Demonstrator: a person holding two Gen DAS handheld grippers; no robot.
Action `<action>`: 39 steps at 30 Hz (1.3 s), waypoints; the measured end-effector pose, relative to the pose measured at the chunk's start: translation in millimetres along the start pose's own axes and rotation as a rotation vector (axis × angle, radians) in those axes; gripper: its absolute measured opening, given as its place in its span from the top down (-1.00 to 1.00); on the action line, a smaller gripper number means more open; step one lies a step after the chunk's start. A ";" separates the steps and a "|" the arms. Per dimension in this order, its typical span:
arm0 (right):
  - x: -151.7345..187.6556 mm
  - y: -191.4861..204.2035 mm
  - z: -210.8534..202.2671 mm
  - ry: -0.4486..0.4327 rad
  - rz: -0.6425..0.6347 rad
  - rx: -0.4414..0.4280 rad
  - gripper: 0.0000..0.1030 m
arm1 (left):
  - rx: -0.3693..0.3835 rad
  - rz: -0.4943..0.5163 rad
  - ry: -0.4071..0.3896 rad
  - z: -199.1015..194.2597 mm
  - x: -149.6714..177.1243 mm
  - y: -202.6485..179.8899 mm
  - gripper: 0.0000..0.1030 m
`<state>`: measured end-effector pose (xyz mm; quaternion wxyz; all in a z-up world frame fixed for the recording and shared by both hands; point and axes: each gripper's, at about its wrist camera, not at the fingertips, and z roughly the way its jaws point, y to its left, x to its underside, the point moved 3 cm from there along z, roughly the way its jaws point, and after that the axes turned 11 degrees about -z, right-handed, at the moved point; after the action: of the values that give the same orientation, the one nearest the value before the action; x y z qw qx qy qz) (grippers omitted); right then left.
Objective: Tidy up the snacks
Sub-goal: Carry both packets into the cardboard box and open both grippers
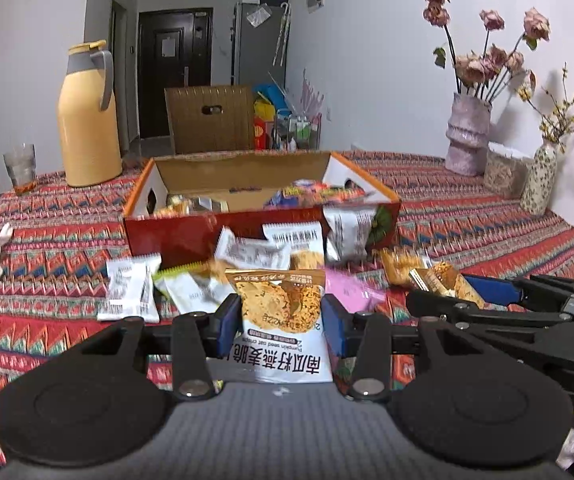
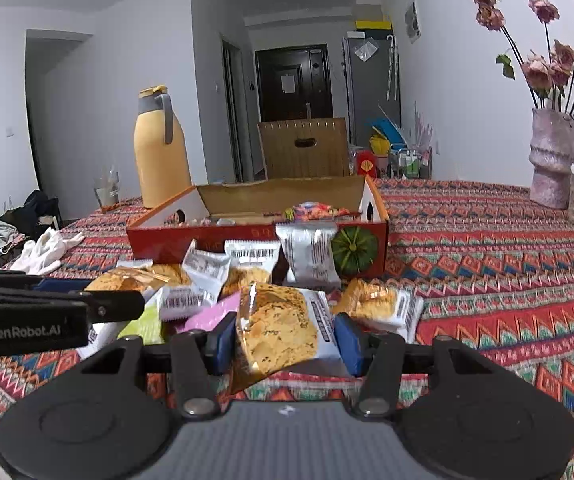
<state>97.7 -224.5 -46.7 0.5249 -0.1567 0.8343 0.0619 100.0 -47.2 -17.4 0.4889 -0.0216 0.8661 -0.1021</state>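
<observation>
The left gripper point(image 1: 282, 322) has its blue-padded fingers point(image 1: 229, 322) pressed against both sides of an oat crisp packet point(image 1: 283, 320), which stands upright between them, its printed end toward the camera, on the near side of the red snack box point(image 1: 223, 236). The right gripper point(image 2: 285, 338) grips a second crisp packet point(image 2: 283, 330) in the same way, its fingers point(image 2: 347, 342) closed on the wrapper's edges; this packet is tilted, its crimped end pointing up toward the box.

The red snack box sits open on the patterned bench point(image 1: 487, 216), with several wrapped snacks already inside, colourful ones toward its right end. Just in front of the box's near wall lies a loose heap of snack packets point(image 1: 255, 252): silver-white wrappers with barcodes, some leaning against the wall, golden crisp packets, a pale green packet point(image 1: 185, 286) and a pink packet point(image 1: 349, 290). Both held packets are at the near edge of this heap.

Behind the box to its left stands a yellow thermos jug point(image 1: 87, 120) with a drinking glass point(image 1: 20, 166) farther left. White gloves point(image 2: 45, 252) lie left of the box. To the right of the box, by the wall, a pink vase point(image 1: 469, 136) holds dried roses, with a small speckled vase point(image 1: 541, 184) nearer.
</observation>
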 end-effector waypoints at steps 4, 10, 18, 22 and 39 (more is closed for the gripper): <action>-16.3 -1.3 8.4 -0.022 -0.011 0.010 0.01 | -0.005 -0.006 -0.032 5.3 -18.2 3.0 0.12; -46.5 -3.3 28.4 -0.054 -0.030 0.023 0.01 | -0.021 -0.018 -0.078 20.5 -51.7 9.2 0.12; -86.0 -3.9 65.7 -0.097 -0.079 0.037 0.01 | -0.049 -0.026 -0.118 50.7 -94.8 16.6 0.12; -103.4 -7.5 87.9 -0.104 -0.087 0.042 0.01 | -0.068 -0.048 -0.121 71.7 -111.8 23.1 0.12; -96.1 -33.6 172.4 -0.005 -0.011 0.093 -0.01 | -0.124 -0.139 -0.037 150.1 -115.7 61.1 0.11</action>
<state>294.8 -191.2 -34.7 0.5339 -0.1368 0.8342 0.0206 291.8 5.0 -7.2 0.4945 -0.1137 0.8578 -0.0817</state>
